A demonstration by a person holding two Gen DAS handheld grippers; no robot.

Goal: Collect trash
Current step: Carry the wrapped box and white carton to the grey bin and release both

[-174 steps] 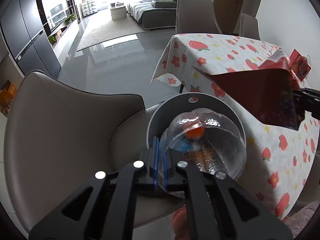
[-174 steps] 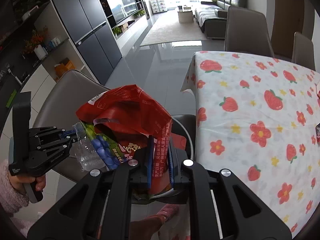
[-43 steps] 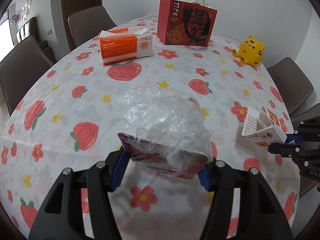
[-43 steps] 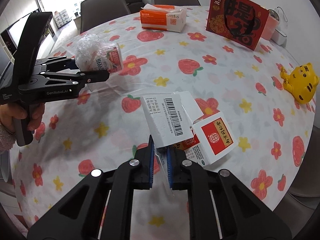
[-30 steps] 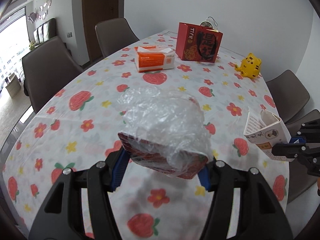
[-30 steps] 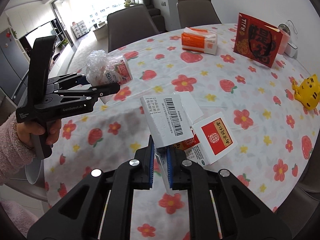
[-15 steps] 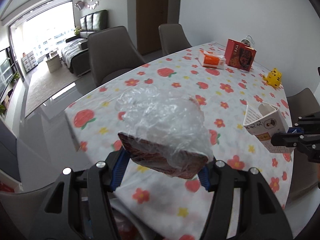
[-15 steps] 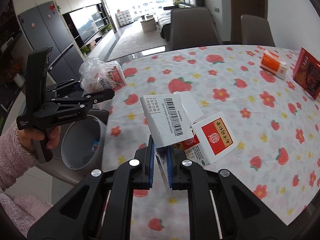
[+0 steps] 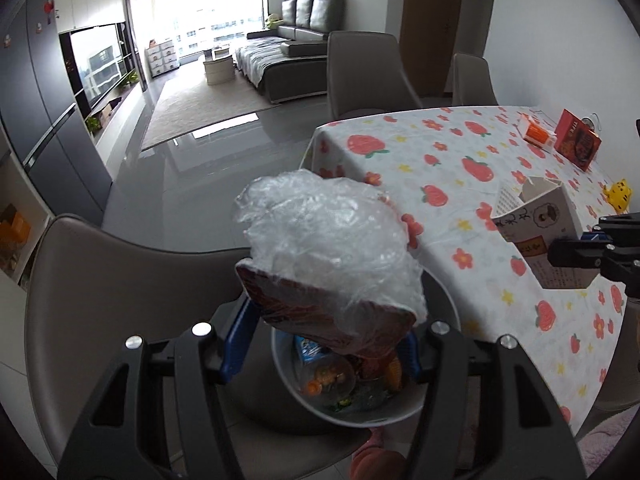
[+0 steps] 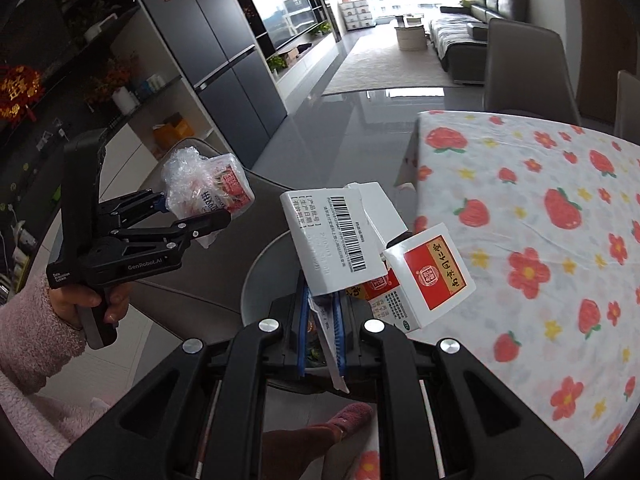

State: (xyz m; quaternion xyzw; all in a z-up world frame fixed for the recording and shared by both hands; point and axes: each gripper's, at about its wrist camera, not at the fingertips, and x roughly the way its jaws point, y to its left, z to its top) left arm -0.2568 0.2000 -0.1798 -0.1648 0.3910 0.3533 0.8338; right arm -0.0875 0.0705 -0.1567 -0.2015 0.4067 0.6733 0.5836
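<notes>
Left gripper (image 9: pixel 324 344): pinching a plastic-wrapped packet (image 9: pixel 332 252), held over the bin (image 9: pixel 352 412).
Right gripper (image 10: pixel 322 320): pressed on a flap of the torn carton (image 10: pixel 360 248), beside the table (image 10: pixel 540 240).
Bin: on a chair (image 9: pixel 120 280), trash inside.

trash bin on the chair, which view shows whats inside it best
The left wrist view: the trash bin lies open below the wrapped packet, with trash visible inside. The right wrist view shows only its rim behind the opened carton.

Black gripper (image 10: pixel 188 216), blue pads (image 10: pixel 303 320), pink sleeve (image 10: pixel 28 328)
</notes>
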